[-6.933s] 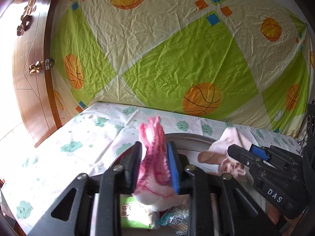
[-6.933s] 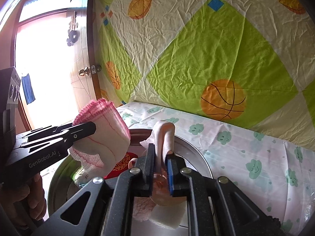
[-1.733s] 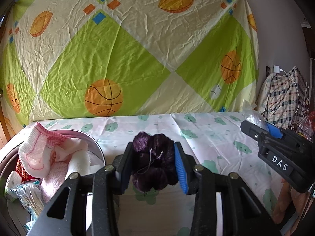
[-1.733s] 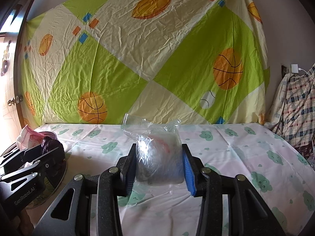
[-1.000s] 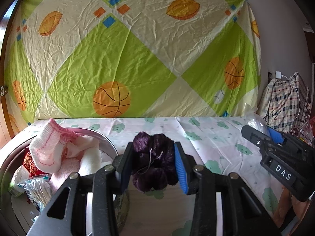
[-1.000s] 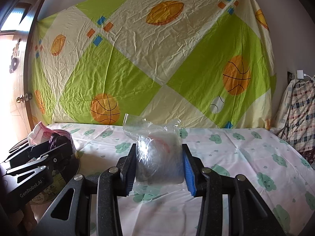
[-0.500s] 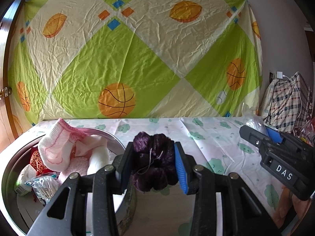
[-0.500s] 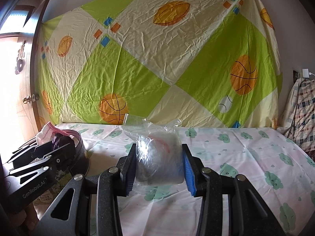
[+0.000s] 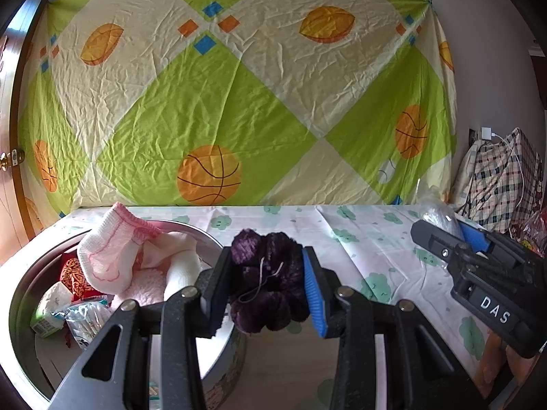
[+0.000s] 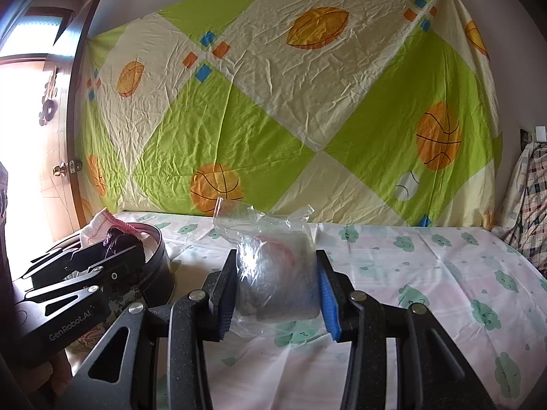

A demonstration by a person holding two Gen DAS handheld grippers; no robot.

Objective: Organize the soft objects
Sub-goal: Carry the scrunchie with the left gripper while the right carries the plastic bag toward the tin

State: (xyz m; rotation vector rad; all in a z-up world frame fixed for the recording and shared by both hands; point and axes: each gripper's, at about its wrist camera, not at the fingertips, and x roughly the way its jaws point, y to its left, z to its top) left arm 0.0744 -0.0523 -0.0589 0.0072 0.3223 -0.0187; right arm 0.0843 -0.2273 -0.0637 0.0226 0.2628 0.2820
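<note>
Cloud-print tablecloth point(image 10: 427, 273), left gripper point(image 9: 266, 282) level, clamping purple scrunchie point(image 9: 268, 280) by metal tin point(image 9: 20, 307), right gripper point(image 10: 277, 290) level, pinching clear bag point(image 10: 273, 273)

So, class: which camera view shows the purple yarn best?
The left wrist view: the purple yarn fills the left tongs, close up. The right wrist view shows only a small dark part by the tin.

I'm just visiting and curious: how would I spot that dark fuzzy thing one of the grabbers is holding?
Find the round metal basin at the table's left. At its rim, the left gripper clamps the purple yarn bundle, the only dark thing beside the basin's pink and white cloths.
</note>
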